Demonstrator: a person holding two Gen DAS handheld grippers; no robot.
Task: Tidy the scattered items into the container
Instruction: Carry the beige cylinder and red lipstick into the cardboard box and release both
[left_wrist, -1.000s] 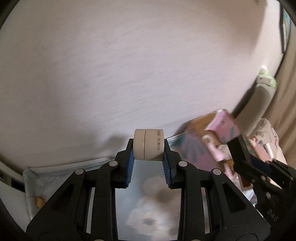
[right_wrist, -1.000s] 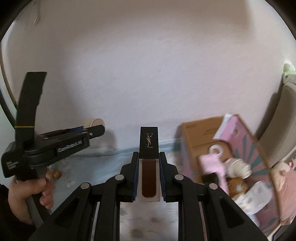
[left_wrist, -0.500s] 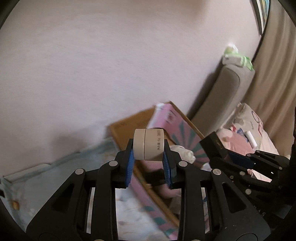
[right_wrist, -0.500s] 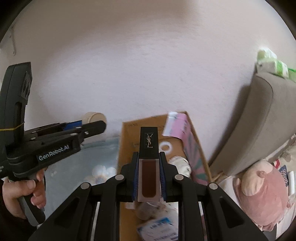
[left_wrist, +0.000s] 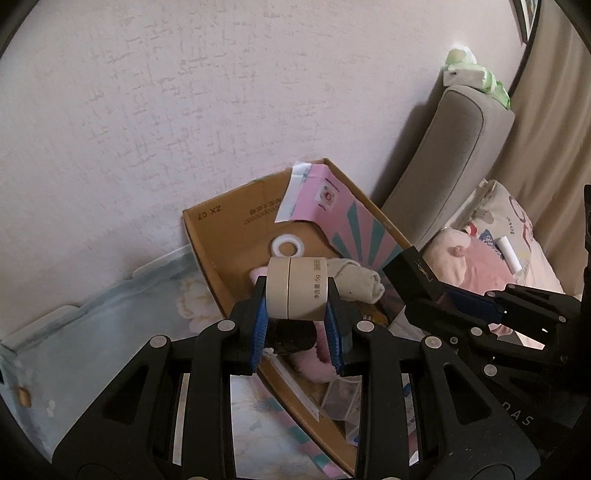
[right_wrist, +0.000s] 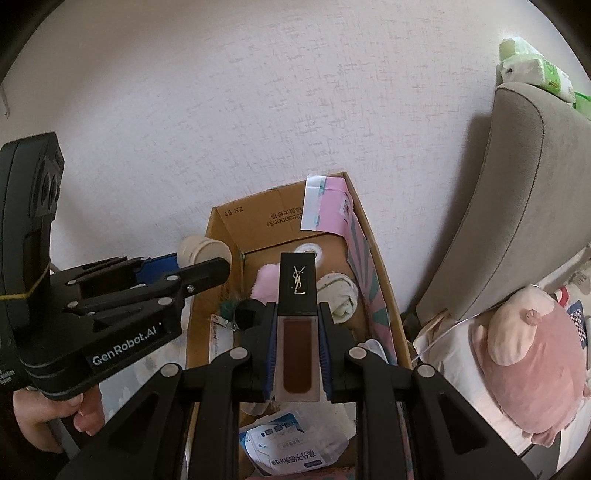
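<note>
Hovering mid-frame over the half-filled cardboard box (right_wrist: 380, 273): left gripper (left_wrist: 297, 325) clamps a cream jar (left_wrist: 297, 288), right gripper (right_wrist: 297, 354) pinches a lip-gloss tube (right_wrist: 297, 332); neither dropped yet.

Home living room, grey sofa (right_wrist: 517, 206), pink plush pig (right_wrist: 532, 354), textured wallpapered wall (left_wrist: 221, 110)

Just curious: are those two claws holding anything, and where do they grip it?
Left gripper pinches a cream jar by its flat ends; right gripper clamps a lip-colour tube by its clear body's sides.
</note>
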